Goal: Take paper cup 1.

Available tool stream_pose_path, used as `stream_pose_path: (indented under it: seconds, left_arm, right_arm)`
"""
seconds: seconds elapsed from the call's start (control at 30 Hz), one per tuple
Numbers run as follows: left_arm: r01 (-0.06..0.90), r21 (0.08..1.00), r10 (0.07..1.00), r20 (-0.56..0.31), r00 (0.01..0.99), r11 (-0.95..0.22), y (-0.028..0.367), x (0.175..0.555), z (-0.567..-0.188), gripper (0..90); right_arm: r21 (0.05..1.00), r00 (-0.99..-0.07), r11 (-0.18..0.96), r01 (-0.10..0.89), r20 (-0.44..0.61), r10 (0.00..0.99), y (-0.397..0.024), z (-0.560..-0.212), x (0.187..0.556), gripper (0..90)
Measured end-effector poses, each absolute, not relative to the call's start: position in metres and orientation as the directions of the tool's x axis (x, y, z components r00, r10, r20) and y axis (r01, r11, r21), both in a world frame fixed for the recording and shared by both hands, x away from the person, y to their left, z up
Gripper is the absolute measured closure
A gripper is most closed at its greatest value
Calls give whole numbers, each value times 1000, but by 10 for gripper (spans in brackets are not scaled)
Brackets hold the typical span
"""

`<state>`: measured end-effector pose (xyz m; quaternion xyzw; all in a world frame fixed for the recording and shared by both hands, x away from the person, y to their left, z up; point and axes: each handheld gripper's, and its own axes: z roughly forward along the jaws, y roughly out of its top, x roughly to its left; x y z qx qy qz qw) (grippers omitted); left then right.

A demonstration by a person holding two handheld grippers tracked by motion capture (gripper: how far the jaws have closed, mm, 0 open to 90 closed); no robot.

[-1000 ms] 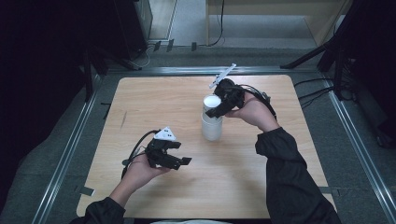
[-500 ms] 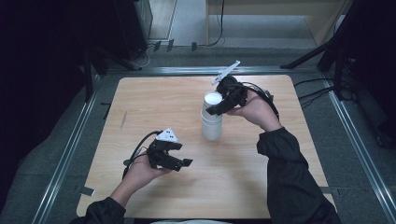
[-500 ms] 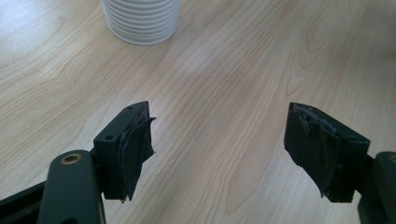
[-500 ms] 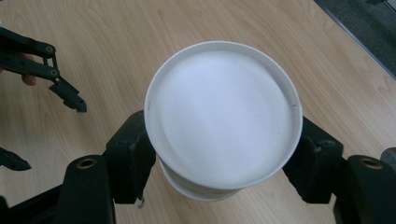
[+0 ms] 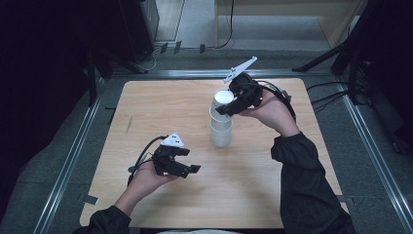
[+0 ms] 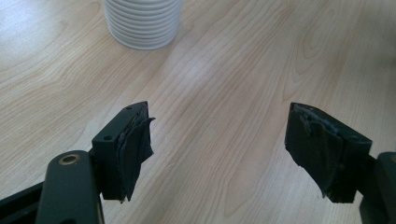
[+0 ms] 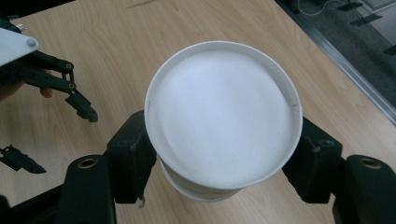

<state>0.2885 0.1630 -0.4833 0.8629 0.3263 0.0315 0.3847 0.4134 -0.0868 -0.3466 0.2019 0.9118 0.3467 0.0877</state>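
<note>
Wooden table [image 5: 292,185]: right claw [image 5: 225,110] clamps a white ribbed cup [image 5: 223,99]; left claw [image 5: 191,169] gapes.

Black tools [image 5: 192,168] with grey triangular plates, trailing cables; sleeves seemingly dark.

**A wooden table in a dim room**

A light brown wooden table [image 5: 160,102] with a smooth top and wavy grain lines sits in the middle. Shiny grey metal rails [image 5: 68,161] run along its sides and its far edge. The grey carpet floor [image 5: 29,195] lies all around it. Black cables [image 5: 326,92] curl on the floor at the right. A pale wooden cabinet [image 5: 287,14] stands at the back. The far left is very dark.
</note>
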Motion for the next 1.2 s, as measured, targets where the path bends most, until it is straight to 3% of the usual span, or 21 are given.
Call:
stream_pose_path:
  seconds: [0.5,0.87,1.2]
  left_arm:
    - [503,716,571,-177,802,-484,161,292,-476,226]
    - [482,731,545,-179,819,-483,160,303,-468,228]
    - [479,732,512,-207,833,-484,160,314,-465,224]
  right_arm:
    - [725,-904,637,261,-48,425,-106,-315,384,328]
    - [733,-912,622,275,-5,410,-127,-315,362,329]
    - [712,-915,625,319,58,400,-143,-335,345,331]
